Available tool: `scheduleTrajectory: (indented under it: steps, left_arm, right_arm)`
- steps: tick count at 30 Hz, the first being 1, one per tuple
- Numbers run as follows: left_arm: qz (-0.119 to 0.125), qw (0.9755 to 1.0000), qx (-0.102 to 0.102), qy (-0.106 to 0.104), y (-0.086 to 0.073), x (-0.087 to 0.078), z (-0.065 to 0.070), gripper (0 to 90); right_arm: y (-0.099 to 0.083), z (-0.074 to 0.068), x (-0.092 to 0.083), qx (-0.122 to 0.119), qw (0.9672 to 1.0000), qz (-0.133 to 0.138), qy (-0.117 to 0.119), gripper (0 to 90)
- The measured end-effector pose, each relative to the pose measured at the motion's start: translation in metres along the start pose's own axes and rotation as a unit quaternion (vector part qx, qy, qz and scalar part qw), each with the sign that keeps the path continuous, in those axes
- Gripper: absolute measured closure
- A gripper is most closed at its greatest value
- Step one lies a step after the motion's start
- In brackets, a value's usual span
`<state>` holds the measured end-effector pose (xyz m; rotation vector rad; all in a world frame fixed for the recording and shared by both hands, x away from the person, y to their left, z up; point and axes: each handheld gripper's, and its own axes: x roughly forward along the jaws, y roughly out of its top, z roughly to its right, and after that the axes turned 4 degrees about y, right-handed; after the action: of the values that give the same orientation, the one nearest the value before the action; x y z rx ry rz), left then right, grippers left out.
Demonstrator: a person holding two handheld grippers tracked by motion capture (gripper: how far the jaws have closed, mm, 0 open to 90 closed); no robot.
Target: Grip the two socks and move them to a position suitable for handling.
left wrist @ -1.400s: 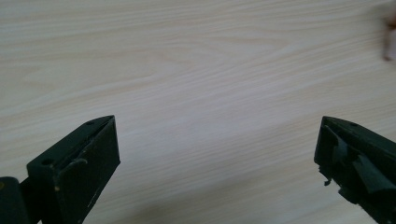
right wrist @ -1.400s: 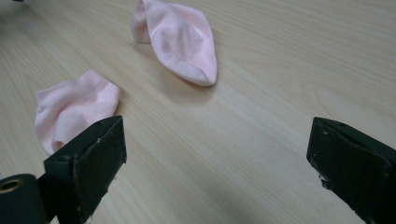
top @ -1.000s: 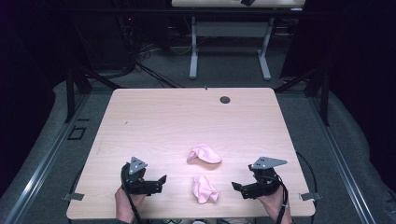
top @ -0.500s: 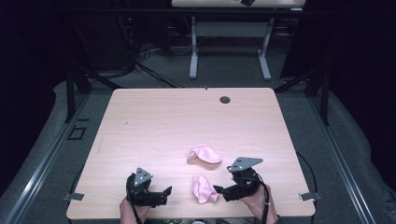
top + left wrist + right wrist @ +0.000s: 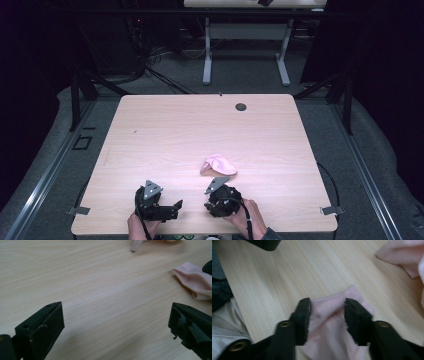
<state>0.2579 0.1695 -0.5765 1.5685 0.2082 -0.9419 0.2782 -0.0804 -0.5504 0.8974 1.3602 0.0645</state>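
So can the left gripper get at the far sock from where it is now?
Probably yes. The left gripper has open jaws and bare table lies up to the far sock. The right gripper, closing around the near sock, sits beside that path.

Light wood table (image 5: 165,135), small dark round grommet (image 5: 241,106) near its far edge, white-legged desk (image 5: 206,60) behind, grey carpeted floor (image 5: 380,165), black cables (image 5: 150,67)

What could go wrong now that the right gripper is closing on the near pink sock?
The right gripper has just been closing with the near pink fabric sock bunched between its jaws, so it may catch a single fold and slip off. The grab sits close to the wooden table's front edge, so a dropped sock could fall.
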Motion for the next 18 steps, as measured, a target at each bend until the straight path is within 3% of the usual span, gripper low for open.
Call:
scheduleTrajectory:
  steps: [3, 5, 8, 9, 10, 18]
  left_arm:
    - [0.000, 1.0000, 0.000, -0.002, -0.001, 0.001, 0.001, 0.3]
    - [0.001, 1.0000, -0.001, -0.003, -0.002, 0.003, 0.001, 0.3]
    - [0.002, 1.0000, 0.003, -0.007, -0.002, 0.004, 0.003, 0.4]
    - [0.004, 1.0000, 0.004, -0.008, -0.001, 0.004, 0.003, 0.4]
    - [0.005, 0.9999, 0.003, -0.008, -0.001, 0.004, 0.005, 0.4]
    - [0.009, 0.9991, 0.025, -0.033, 0.003, 0.014, 0.019, 1.3]
  right_arm:
    - [-0.004, 0.009, -0.002, 0.020, 0.9998, 0.005, 0.006, 79.9]
    - [-0.008, 0.015, -0.008, 0.034, 0.9992, 0.018, 0.015, 83.4]
    - [-0.011, 0.023, -0.019, 0.051, 0.9978, 0.041, 0.008, 84.9]
    - [-0.012, 0.027, -0.028, 0.061, 0.9961, 0.063, 0.010, 85.1]
    - [-0.012, 0.027, -0.028, 0.061, 0.9961, 0.063, 0.010, 85.1]
    - [-0.005, 0.032, -0.066, 0.066, 0.9879, 0.140, 0.006, 85.2]
